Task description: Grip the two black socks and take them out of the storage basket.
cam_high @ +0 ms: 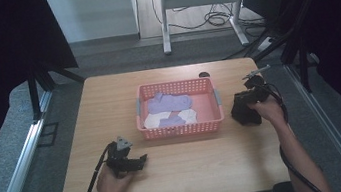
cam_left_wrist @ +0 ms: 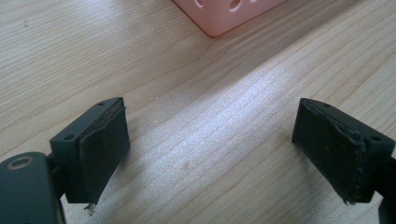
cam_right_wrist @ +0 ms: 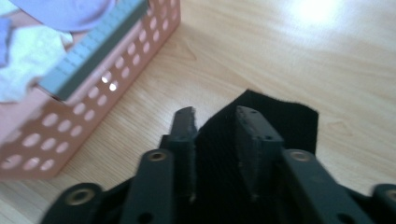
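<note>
A pink perforated basket (cam_high: pixel 182 129) stands mid-table with purple socks (cam_high: pixel 169 103) and white socks (cam_high: pixel 152 121) inside. To the right of the basket, my right gripper (cam_high: pixel 247 110) is shut on a black cloth (cam_right_wrist: pixel 280 121); in the right gripper view the jaws pinch its fold just above the tabletop, with the basket (cam_right_wrist: pixel 79 112) to their left. My left gripper (cam_high: pixel 135 162) rests low over the table near the basket's front left corner. Its jaws stand wide apart with bare wood between the pads (cam_left_wrist: pixel 100 149), and a pink basket corner (cam_left_wrist: pixel 224 14) lies ahead.
The wooden table (cam_high: pixel 189 174) has open room in front of the basket and along its left side. A small dark round thing (cam_high: pixel 204 75) sits behind the basket. Cables trail from both grippers toward the front edge. Black stands flank the table.
</note>
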The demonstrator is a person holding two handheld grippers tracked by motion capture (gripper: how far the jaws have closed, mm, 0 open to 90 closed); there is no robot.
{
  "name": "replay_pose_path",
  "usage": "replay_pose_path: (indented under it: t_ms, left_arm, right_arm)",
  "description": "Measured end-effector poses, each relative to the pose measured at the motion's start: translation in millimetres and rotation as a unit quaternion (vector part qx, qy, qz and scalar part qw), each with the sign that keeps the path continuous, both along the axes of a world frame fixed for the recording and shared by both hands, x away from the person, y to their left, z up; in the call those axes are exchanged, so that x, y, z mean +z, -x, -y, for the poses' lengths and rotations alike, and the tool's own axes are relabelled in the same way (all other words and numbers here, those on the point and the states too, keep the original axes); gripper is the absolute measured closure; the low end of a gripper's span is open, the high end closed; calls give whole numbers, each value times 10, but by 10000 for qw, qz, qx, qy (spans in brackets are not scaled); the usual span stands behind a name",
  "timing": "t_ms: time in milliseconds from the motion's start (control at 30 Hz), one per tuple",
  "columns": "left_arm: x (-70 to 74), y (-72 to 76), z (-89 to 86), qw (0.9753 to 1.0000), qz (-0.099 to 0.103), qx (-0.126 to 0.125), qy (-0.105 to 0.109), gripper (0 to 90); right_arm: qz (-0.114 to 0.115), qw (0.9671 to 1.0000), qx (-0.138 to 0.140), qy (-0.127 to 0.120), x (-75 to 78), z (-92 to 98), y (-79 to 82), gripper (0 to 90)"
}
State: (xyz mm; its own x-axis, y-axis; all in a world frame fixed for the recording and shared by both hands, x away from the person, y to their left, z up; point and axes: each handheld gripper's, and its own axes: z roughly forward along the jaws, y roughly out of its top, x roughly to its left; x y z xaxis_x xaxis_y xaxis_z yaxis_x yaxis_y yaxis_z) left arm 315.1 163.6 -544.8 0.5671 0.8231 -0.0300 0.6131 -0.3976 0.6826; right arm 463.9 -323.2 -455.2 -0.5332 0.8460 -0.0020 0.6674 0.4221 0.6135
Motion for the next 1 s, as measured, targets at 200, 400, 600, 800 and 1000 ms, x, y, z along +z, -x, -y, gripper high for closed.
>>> replay_pose_path:
  t_ms: [200,400,600,800,1000]
  left_arm:
    - [2,-1,-3,10000,-5,-15,-20,106]
    - [2,-1,-4,10000,-7,-19,-25,106]
    - [2,-1,-4,10000,-7,-17,-23,106]
    - [2,-1,-4,10000,-7,-18,-24,106]
    - [2,-1,-4,10000,-6,-17,-24,106]
  right_arm:
    - [240,9997,62,-40,141,-27,73,454]
    - [357,9993,138,-35,251,-66,159,374]
    - [461,9986,260,-44,347,-98,260,320]
    - [526,9981,319,-20,404,-114,386,234]
    - [554,9976,412,38,419,-144,535,192]
